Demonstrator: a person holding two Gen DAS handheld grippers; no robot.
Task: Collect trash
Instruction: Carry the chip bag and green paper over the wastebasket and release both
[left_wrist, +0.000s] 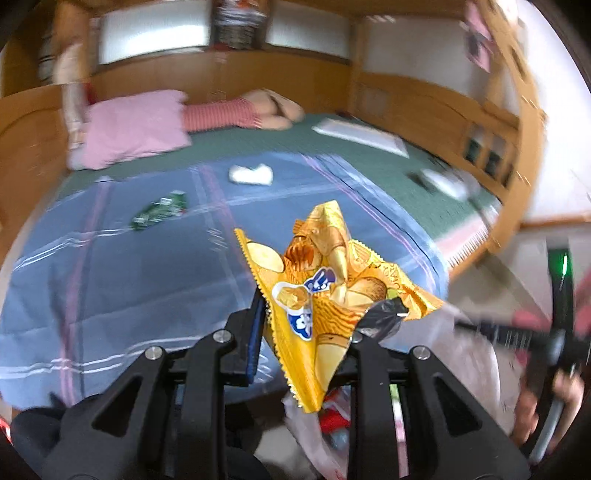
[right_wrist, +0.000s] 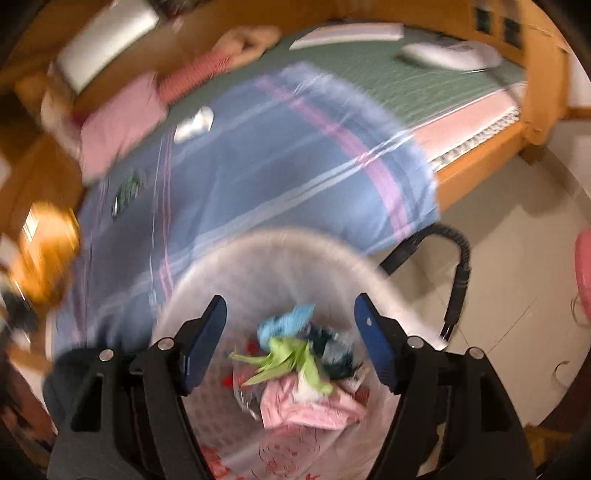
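In the left wrist view my left gripper (left_wrist: 310, 314) is shut on a crumpled yellow snack wrapper (left_wrist: 317, 288), which sticks up above the blue plaid blanket (left_wrist: 129, 288). A white plastic bag (left_wrist: 476, 365) holding trash hangs just below and to the right. In the right wrist view my right gripper (right_wrist: 291, 299) is open with nothing between its pads, right above the open mouth of the bag (right_wrist: 280, 240). Blue, green and pink wrappers (right_wrist: 291, 354) lie inside. A green wrapper (left_wrist: 159, 214) and a white tissue (left_wrist: 251, 174) lie on the bed.
The bed has a wooden frame (right_wrist: 480, 155), a pink pillow (left_wrist: 136, 129) and a green mat (left_wrist: 295, 147) with white items at its far side. A black hose (right_wrist: 460, 266) curves over the tiled floor beside the bed. A hand (left_wrist: 546, 410) holds the right gripper.
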